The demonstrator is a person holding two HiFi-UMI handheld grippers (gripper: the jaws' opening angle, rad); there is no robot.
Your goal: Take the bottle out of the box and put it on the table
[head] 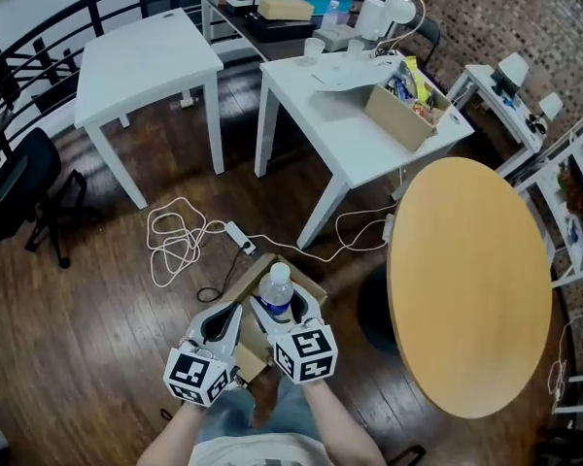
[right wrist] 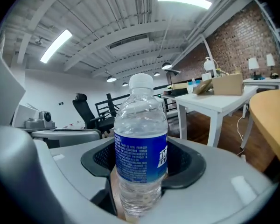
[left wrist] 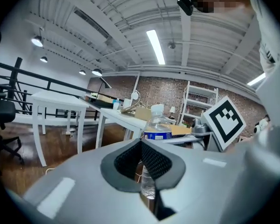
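Observation:
A clear water bottle with a blue label and white cap stands upright between the jaws of my right gripper, which is shut on it. It hangs above an open cardboard box on the wooden floor. The right gripper view shows the bottle filling the middle, with the right gripper pressing on its labelled body from both sides. My left gripper is just left of it, shut and holding nothing. In the left gripper view, the left gripper has its pads together, and the bottle shows beyond. A round wooden table stands to the right.
A white cable and power strip lie on the floor beyond the box. Further off stand two white tables, the right one bearing a cardboard carton of items. A black office chair is at the left by a railing.

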